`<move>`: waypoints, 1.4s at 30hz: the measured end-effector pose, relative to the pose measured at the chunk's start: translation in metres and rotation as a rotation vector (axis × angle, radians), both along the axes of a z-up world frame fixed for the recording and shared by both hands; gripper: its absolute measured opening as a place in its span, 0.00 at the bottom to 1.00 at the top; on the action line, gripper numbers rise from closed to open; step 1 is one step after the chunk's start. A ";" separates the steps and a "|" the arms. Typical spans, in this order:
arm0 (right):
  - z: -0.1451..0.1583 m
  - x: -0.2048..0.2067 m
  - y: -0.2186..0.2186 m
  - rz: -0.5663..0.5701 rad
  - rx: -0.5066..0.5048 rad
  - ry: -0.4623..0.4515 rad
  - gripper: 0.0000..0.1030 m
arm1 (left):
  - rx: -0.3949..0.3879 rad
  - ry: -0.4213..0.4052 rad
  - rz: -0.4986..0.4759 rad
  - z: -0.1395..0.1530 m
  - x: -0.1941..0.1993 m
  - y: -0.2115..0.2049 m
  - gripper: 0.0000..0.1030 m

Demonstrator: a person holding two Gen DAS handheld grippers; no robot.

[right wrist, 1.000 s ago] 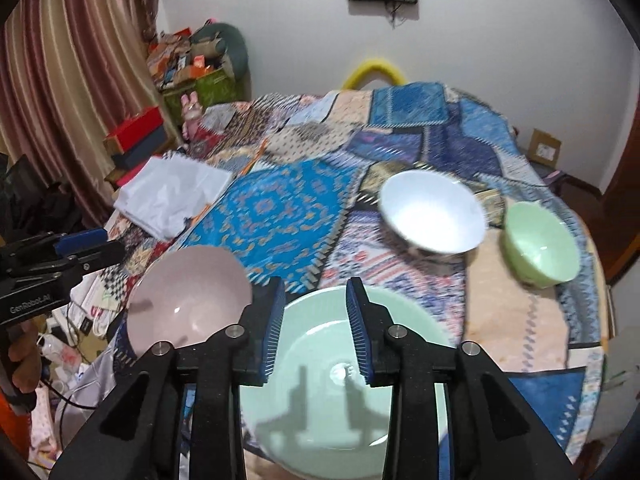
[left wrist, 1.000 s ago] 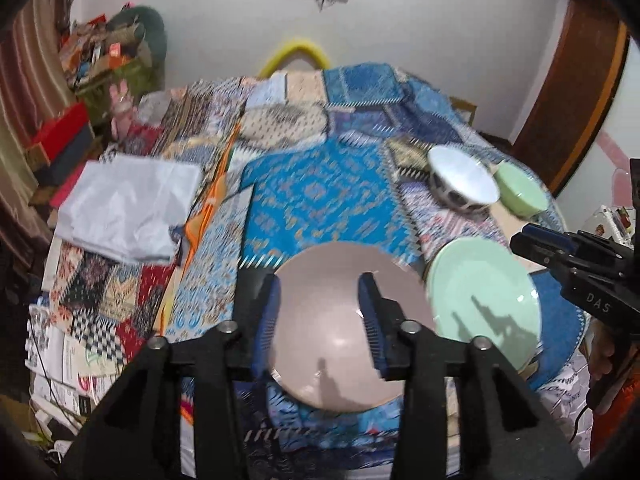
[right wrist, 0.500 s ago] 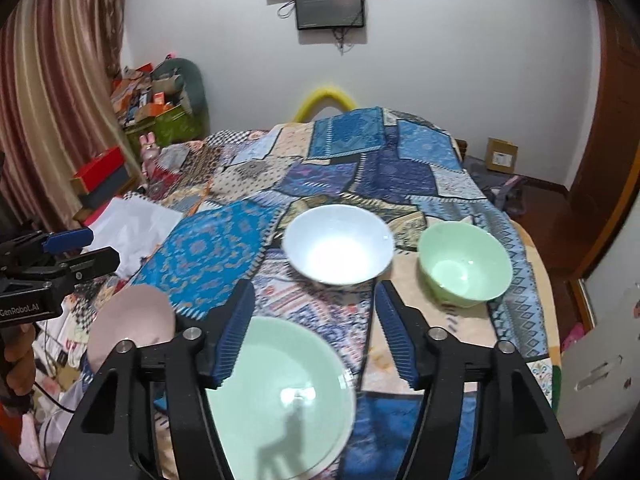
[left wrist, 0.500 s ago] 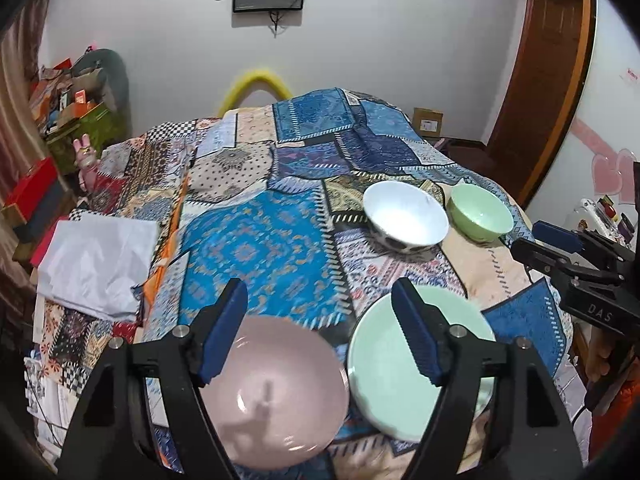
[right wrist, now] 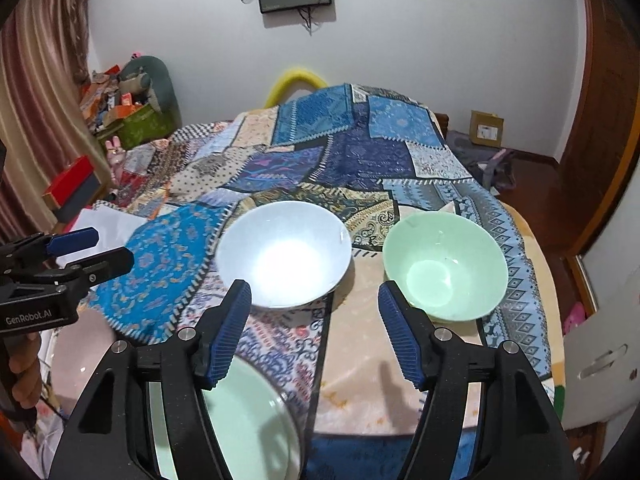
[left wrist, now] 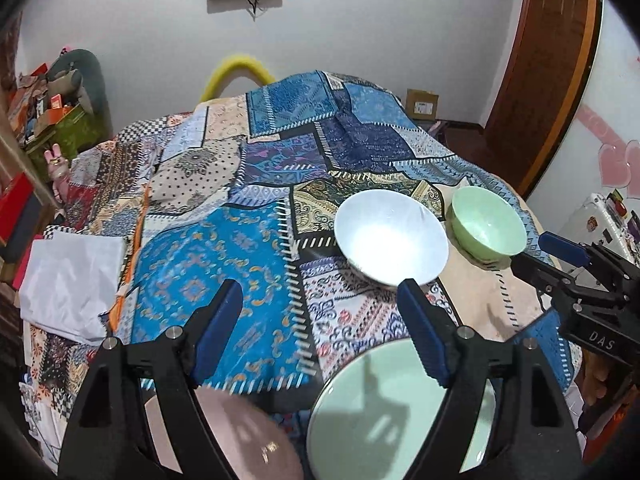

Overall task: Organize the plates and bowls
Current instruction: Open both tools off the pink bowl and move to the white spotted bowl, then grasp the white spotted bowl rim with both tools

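In the left wrist view the left tool (left wrist: pixel 320 328) fills the lower middle of the frame, and its jaws are opening with nothing between them, only the patchwork cloth (left wrist: pixel 224 280) behind the gap. In the right wrist view the right tool (right wrist: pixel 314 328) stands released in the lower middle, also with nothing between its blue pads (right wrist: pixel 232 332). The surface under the cloth looks like a bed more than a counter, but I cannot tell for sure. A white bowl (right wrist: pixel 284 254) stands upright at the centre of the right wrist view, and a green bowl (right wrist: pixel 444 266) stands just beside it to the right; a narrow strip of cloth shows between them. In the left wrist view the same white bowl (left wrist: pixel 390 236) and green bowl (left wrist: pixel 488 228) sit right of centre, and there their rims seem nearly touching. A pale green plate (left wrist: pixel 384 420) lies flat at the lower right of the left wrist view, partly hidden by the right finger of the left tool. A pink plate (left wrist: pixel 240 436) lies at the bottom, left of the green one, and is cut by the lower edge. In the right wrist view the green plate (right wrist: pixel 248 416) is at the bottom left and the pink plate (right wrist: pixel 80 352) is further left, under the left tool (right wrist: pixel 92 248). Folded white fabric (left wrist: pixel 68 280) lies at the left edge of the left wrist view.
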State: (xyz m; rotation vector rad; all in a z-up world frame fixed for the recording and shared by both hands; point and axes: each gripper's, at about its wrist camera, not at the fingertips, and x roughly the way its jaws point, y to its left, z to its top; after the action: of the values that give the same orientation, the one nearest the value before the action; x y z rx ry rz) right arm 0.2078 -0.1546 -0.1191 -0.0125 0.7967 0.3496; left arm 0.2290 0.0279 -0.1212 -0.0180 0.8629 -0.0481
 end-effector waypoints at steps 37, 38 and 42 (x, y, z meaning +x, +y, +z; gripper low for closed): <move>-0.084 0.080 0.012 0.012 0.085 0.225 0.26 | -0.040 0.215 -0.065 -0.106 0.129 -0.017 0.43; -0.084 0.081 0.013 0.013 0.082 0.223 0.26 | -0.049 0.227 -0.067 -0.109 0.131 -0.017 0.38; -0.085 0.082 0.015 0.019 0.073 0.217 0.26 | -0.081 0.253 -0.077 -0.116 0.134 -0.018 0.28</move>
State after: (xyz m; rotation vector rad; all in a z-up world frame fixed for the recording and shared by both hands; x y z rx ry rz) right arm 0.2896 -0.1397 -0.2041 0.0874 0.9987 0.4025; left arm 0.3630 0.0097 -0.2371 -0.0677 1.1143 -0.1560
